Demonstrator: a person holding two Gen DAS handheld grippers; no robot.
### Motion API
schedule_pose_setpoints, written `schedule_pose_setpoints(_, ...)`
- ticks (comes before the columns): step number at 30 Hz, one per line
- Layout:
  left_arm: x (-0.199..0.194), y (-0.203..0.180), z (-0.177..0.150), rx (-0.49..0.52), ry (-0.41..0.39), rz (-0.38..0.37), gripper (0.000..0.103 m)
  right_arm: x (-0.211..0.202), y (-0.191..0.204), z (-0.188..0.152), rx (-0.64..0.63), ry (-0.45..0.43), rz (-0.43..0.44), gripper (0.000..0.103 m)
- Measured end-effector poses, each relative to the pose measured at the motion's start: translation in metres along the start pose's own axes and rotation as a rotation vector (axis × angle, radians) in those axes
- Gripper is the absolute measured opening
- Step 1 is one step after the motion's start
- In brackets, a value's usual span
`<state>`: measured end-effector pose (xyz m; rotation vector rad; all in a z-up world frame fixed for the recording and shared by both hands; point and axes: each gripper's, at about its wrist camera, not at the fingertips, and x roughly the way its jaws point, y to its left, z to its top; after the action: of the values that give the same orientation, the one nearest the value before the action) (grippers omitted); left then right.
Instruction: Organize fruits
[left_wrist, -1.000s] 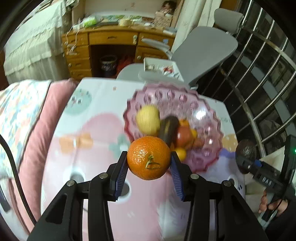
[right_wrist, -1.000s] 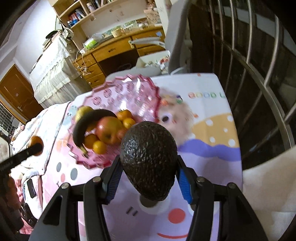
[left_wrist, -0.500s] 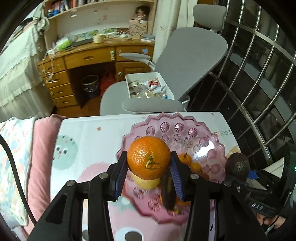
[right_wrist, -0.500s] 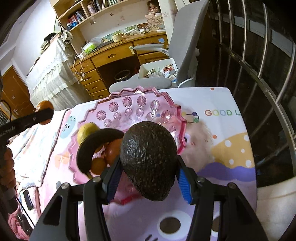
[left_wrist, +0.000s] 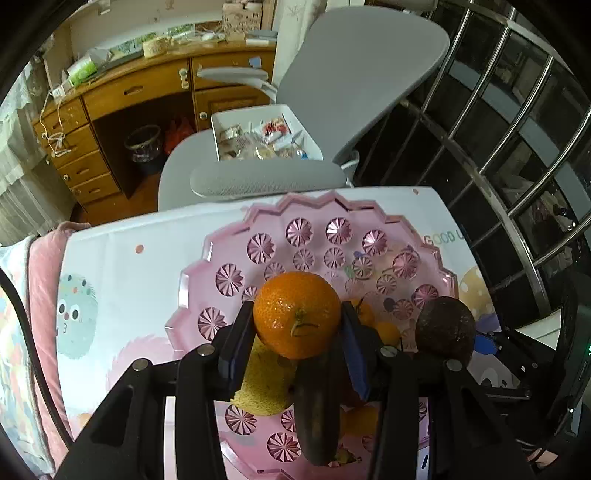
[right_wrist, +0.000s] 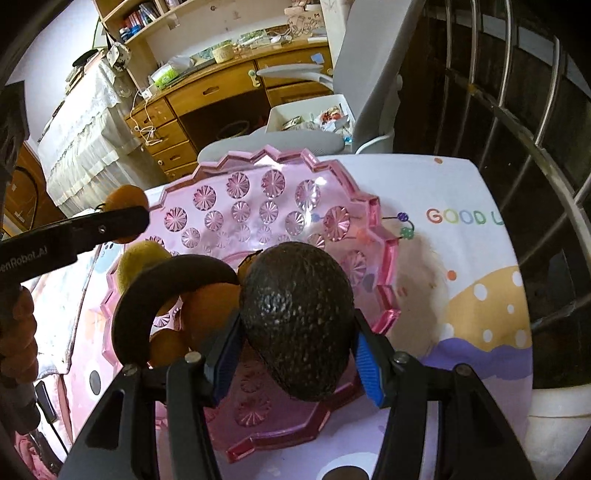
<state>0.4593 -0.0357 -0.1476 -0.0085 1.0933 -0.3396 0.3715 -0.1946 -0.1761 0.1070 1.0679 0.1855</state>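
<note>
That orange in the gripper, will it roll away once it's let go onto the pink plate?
Probably a little: the orange looks round, so it may roll. The pink plate has a raised rim, and the yellow fruit lies below, which should likely stop it.

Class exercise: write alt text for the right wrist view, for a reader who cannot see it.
The right gripper clamps a dark avocado above a pink scalloped plate holding a blackened banana and other fruit. At the left, the left gripper holds an orange.
</note>
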Motion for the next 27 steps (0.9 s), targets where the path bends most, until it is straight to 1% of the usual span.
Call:
schedule_pose_setpoints(2,0.004,0.000,0.000,0.000,0.019,-0.005,0.045,0.004,0.001,0.000,0.000,0.013,-0.001,0.057)
schedule_pose_setpoints(4,0.003,0.001,-0.001,-0.001,0.012,-0.008,0.055,0.005,0.003,-0.001,-0.005,0.013,-0.014,0.057)
schedule_pose_setpoints(5,0.001,0.001,-0.001,-0.002,0.004,-0.009,0.065,0.004,0.004,0.000,-0.006,0.006,-0.021,0.057)
schedule_pose_setpoints(6,-0.001,0.001,-0.001,-0.004,-0.004,-0.009,0.072,0.002,0.004,0.000,-0.004,-0.001,-0.022,0.057)
schedule_pose_setpoints(8,-0.007,0.003,-0.002,-0.012,-0.013,-0.014,0.075,-0.004,0.004,0.000,0.002,-0.026,-0.020,0.058)
schedule_pose_setpoints(10,-0.013,0.005,-0.006,-0.028,-0.008,-0.016,0.078,-0.010,0.005,0.001,0.001,-0.037,-0.031,0.063)
schedule_pose_setpoints(11,-0.015,0.007,-0.009,-0.036,-0.005,-0.016,0.081,-0.014,0.005,0.000,0.003,-0.039,-0.035,0.064)
schedule_pose_setpoints(15,-0.024,0.014,-0.031,-0.063,0.028,-0.009,0.082,-0.027,0.005,-0.007,0.035,-0.042,-0.035,0.068)
schedule_pose_setpoints(16,-0.027,0.016,-0.039,-0.073,0.052,0.002,0.082,-0.029,0.005,-0.010,0.043,-0.043,-0.039,0.069)
schedule_pose_setpoints(18,-0.034,0.022,-0.054,-0.091,0.080,0.000,0.083,-0.035,0.006,-0.017,0.056,-0.043,-0.044,0.069)
schedule_pose_setpoints(19,-0.040,0.026,-0.066,-0.105,0.093,-0.004,0.086,-0.038,0.007,-0.022,0.069,-0.042,-0.041,0.070)
schedule_pose_setpoints(20,-0.044,0.028,-0.074,-0.114,0.102,-0.004,0.090,-0.042,0.008,-0.030,0.091,-0.038,-0.036,0.070)
schedule_pose_setpoints(21,-0.049,0.031,-0.084,-0.122,0.112,-0.002,0.091,-0.044,0.009,-0.036,0.106,-0.030,-0.040,0.072)
schedule_pose_setpoints(23,-0.056,0.033,-0.106,-0.127,0.151,0.008,0.091,-0.048,0.014,-0.053,0.127,-0.001,-0.046,0.074)
schedule_pose_setpoints(24,-0.059,0.033,-0.116,-0.127,0.169,0.013,0.091,-0.050,0.016,-0.061,0.134,0.007,-0.037,0.074)
schedule_pose_setpoints(27,-0.073,0.033,-0.150,-0.138,0.206,0.024,0.091,-0.053,0.023,-0.088,0.167,0.059,-0.001,0.078)
